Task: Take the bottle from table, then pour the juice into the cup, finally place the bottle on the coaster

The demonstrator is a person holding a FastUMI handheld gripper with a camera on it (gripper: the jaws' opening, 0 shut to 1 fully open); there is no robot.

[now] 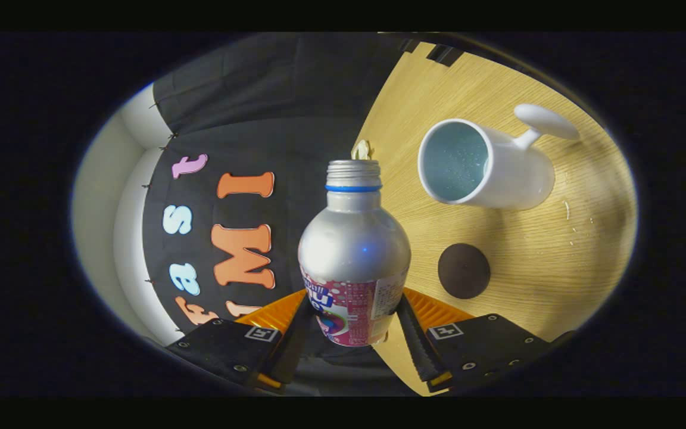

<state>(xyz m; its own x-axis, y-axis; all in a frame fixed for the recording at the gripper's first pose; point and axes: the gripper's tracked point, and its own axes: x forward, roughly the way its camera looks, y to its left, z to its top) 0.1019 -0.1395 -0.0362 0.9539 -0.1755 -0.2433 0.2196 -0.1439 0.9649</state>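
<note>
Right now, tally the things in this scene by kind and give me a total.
Bottle: 1, silver, uncapped, held between the gripper jaws.
Cup: 1, white, on the table beyond the jaws.
Coaster: 1, dark and round, on the table beside the bottle.
Total: 3

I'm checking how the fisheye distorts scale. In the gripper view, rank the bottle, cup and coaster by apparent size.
1. Bottle, clamped between the hand-held gripper fingers, so nearness inflates it.
2. Cup, lying beyond on the table.
3. Coaster, clearly smallest.
</note>
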